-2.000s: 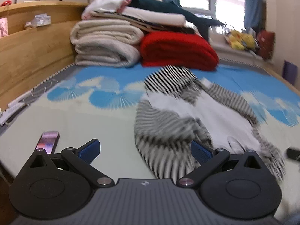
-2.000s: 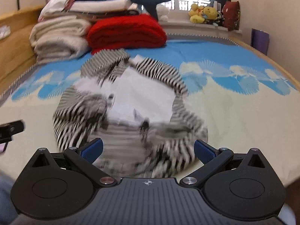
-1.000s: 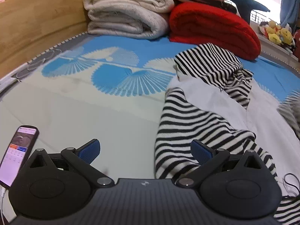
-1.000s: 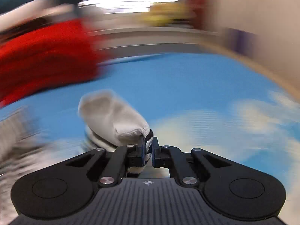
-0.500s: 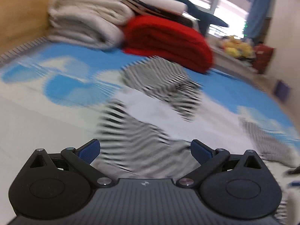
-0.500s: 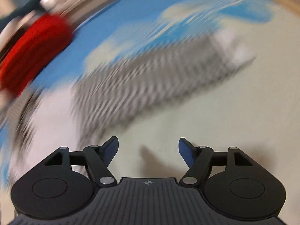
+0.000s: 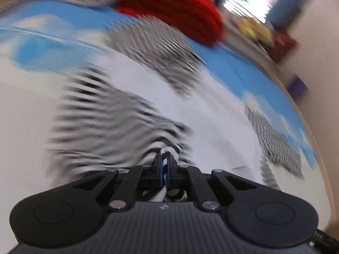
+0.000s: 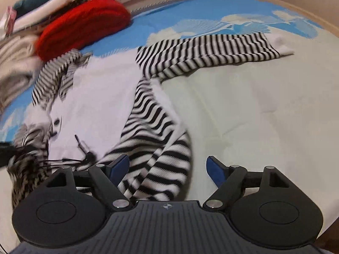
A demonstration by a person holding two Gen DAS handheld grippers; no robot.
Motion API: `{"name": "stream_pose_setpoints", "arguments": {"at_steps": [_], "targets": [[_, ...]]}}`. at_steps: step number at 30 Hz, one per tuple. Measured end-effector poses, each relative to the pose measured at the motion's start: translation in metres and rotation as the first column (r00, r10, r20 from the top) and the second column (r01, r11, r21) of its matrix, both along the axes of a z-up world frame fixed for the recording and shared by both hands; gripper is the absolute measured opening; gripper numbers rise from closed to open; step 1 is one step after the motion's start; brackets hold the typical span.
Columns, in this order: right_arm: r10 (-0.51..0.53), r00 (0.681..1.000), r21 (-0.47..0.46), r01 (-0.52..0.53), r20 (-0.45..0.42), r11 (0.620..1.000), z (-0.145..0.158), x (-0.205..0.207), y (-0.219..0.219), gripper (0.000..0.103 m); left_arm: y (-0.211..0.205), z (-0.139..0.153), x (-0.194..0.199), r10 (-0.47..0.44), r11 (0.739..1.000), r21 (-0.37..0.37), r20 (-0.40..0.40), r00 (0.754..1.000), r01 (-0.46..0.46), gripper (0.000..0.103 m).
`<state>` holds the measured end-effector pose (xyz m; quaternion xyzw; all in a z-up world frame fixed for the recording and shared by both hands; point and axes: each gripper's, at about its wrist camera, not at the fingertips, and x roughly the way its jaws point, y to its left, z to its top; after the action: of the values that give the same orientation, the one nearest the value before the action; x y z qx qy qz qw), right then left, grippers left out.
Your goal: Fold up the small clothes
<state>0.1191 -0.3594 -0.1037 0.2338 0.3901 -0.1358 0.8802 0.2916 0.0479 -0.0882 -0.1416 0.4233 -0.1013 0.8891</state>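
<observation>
Fingers of the left gripper [image 7: 164, 165] pinch the striped top [image 8: 148, 131]; only the right view shows the right gripper [image 8: 167, 167] spread wide, holding nothing, at lower centre.

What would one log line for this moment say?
left tool: shut on striped top | right tool: open | bed: sleeve spread

Bed [image 8: 264, 110]: blue-and-cream cover | striped garment [image 8: 148, 114] spread at centre, sleeve to 2 o'clock | red blanket [image 8: 84, 25] at 11 o'clock | pale folded bedding [image 8: 12, 63], probably, at 9 o'clock
</observation>
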Motion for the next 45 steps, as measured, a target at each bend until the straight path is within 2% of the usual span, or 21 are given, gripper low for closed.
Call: {"name": "stream_pose_setpoints", "arguments": {"at_steps": [2,5,8,10,12,14,15,19,20,21,23,24,26,29,34,35,37,38,40,43,45], "targets": [[-0.028,1.0,0.075,0.028,-0.002,0.997,-0.005,-0.001,-0.013,0.081,0.058,0.008,-0.021,0.12,0.989,0.087,0.01,0.993,-0.121,0.004],[-0.051,0.998,0.219,0.059,-0.039,0.974,-0.02,0.003,-0.023,0.081,0.123,-0.01,-0.045,0.217,0.971,0.127,-0.095,0.971,-0.205,0.003],[-0.004,0.999,0.287,0.018,-0.05,0.958,-0.027,0.01,-0.012,0.085,0.13,-0.021,-0.064,0.198,0.977,0.1,-0.127,0.972,-0.186,0.004],[0.035,0.999,0.267,-0.023,-0.041,0.963,-0.026,0.014,0.0,0.087,0.126,-0.02,-0.068,0.21,0.977,0.058,-0.122,0.97,-0.204,0.014],[0.038,0.998,0.25,-0.026,-0.043,0.968,-0.024,0.016,0.009,0.087,0.119,-0.012,-0.07,0.233,0.972,0.017,-0.088,0.968,-0.232,0.071],[0.024,0.999,0.285,-0.012,-0.037,0.959,-0.023,0.016,0.012,0.087,0.109,-0.003,-0.068,0.279,0.96,0.005,-0.041,0.959,-0.279,0.099],[0.023,0.999,0.33,-0.011,-0.034,0.944,-0.023,0.017,0.014,0.087,0.105,0.0,-0.067,0.286,0.958,0.013,-0.025,0.958,-0.286,0.103],[0.029,0.999,0.408,-0.012,-0.036,0.913,-0.021,0.04,0.025,0.089,0.076,-0.024,-0.025,0.222,0.967,0.164,-0.158,0.962,-0.196,0.1],[0.044,0.997,0.392,-0.018,-0.057,0.92,-0.022,0.048,0.032,0.089,0.071,-0.032,-0.023,0.215,0.963,0.204,-0.196,0.957,-0.175,0.066],[0.096,0.991,0.348,-0.056,-0.097,0.936,-0.023,0.055,0.041,0.067,0.068,-0.04,-0.024,0.202,0.963,0.221,-0.231,0.952,-0.151,0.018],[0.206,0.948,0.135,-0.178,-0.243,0.975,-0.016,0.061,0.061,0.009,0.073,-0.04,-0.041,0.189,0.977,0.144,-0.238,0.953,-0.158,0.011],[0.23,0.948,0.106,-0.211,-0.22,0.972,-0.008,0.054,0.058,0.009,0.074,-0.034,-0.055,0.166,0.98,0.145,-0.22,0.961,-0.136,0.009],[0.227,0.951,0.076,-0.216,-0.211,0.973,0.006,0.035,0.03,0.008,0.075,-0.022,-0.081,0.112,0.987,0.134,-0.19,0.975,-0.088,0.01],[0.191,0.959,0.147,-0.163,-0.209,0.976,0.004,0.005,-0.021,0.007,0.07,-0.029,-0.111,0.058,0.998,0.019,-0.234,0.97,-0.056,0.011],[0.175,0.971,0.176,-0.146,-0.163,0.973,-0.017,-0.028,-0.04,0.007,0.052,-0.038,-0.138,0.038,0.995,0.098,-0.165,0.986,-0.022,0.021],[0.18,0.971,0.167,-0.153,-0.16,0.974,-0.014,-0.03,-0.038,0.009,0.056,-0.035,-0.138,0.048,0.995,0.095,-0.163,0.985,-0.033,0.029],[0.151,0.976,0.119,-0.133,-0.157,0.984,-0.002,-0.034,-0.035,0.033,0.063,-0.02,-0.146,0.072,0.99,0.126,-0.122,0.99,-0.057,0.052],[0.135,0.98,0.057,-0.128,-0.147,0.99,0.007,-0.034,-0.031,0.059,0.064,-0.009,-0.148,0.065,0.987,0.151,-0.081,0.995,-0.052,0.058],[0.178,0.98,-0.102,-0.186,-0.083,0.977,0.031,-0.038,-0.02,0.065,0.06,0.012,-0.151,0.002,0.982,0.19,0.006,1.0,-0.003,0.068],[0.415,0.91,-0.167,-0.409,-0.002,0.897,0.06,-0.036,0.014,0.064,0.038,0.035,-0.146,-0.165,0.974,0.169,0.065,0.984,0.152,0.074],[0.548,0.836,-0.185,-0.541,-0.015,0.82,0.063,-0.027,0.04,0.061,0.016,0.034,-0.143,-0.311,0.935,0.197,0.052,0.949,0.295,0.075]]}}
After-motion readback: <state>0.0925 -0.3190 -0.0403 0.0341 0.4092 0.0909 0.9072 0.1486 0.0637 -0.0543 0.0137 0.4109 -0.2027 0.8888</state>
